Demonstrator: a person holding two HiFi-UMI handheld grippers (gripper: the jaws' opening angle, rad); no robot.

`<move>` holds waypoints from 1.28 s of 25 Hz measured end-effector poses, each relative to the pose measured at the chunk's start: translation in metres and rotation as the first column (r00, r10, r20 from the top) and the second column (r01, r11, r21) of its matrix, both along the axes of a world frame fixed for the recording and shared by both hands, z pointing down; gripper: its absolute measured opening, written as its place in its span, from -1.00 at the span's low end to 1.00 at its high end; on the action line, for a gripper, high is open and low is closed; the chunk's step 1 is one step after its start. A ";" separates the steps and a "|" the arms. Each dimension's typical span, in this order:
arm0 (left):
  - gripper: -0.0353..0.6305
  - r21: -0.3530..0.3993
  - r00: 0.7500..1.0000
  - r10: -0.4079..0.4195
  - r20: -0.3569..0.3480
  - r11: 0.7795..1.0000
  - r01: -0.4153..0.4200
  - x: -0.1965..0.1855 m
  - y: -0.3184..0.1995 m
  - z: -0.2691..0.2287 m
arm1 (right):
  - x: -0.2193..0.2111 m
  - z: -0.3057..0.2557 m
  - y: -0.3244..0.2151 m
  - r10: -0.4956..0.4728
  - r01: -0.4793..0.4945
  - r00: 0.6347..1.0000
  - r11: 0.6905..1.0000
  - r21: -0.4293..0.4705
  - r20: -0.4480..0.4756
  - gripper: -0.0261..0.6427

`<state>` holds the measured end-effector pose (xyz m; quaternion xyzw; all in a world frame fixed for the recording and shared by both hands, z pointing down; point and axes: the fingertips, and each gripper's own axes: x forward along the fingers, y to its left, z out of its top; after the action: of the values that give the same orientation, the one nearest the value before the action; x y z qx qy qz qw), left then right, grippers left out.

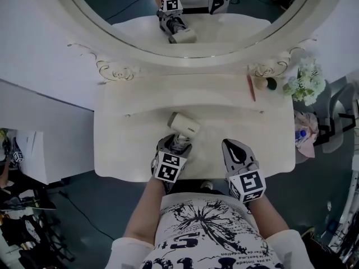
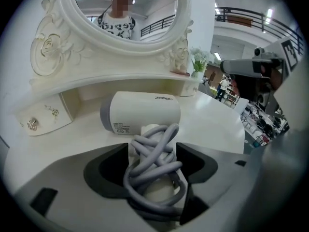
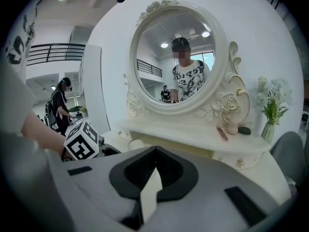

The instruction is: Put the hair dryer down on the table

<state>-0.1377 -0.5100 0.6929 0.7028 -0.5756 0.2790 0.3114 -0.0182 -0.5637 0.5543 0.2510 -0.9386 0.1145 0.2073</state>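
**Dryer down, jaws slack**

The hair dryer (image 1: pixel 184 125) lies on the table (image 1: pixel 126 144), twelve o'clock from the left gripper (image 1: pixel 175 144), whose released jaws flank its cord-wrapped handle (image 2: pixel 154 164). The right gripper (image 1: pixel 231 146) is clenched, empty. The dryer is probably light, rigid and slick; the handle grips best.

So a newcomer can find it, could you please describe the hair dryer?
Below the oval mirror, near the white dressing table's front edge, lies the hair dryer. It is a stubby cream barrel with grey cable bundled round its handle, far bigger than the shelf trinkets.
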 end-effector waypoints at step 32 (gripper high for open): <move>-0.83 0.615 0.989 -0.138 -0.051 0.776 0.140 -0.047 -0.004 -0.258 | -0.042 -0.089 0.015 -0.104 0.077 0.977 0.986 0.147 0.185 -0.89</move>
<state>-0.1850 -0.5145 0.4354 0.7217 -0.6850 0.0513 0.0855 -0.0597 -0.5492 0.4653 0.2093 -0.9703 0.0630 0.1031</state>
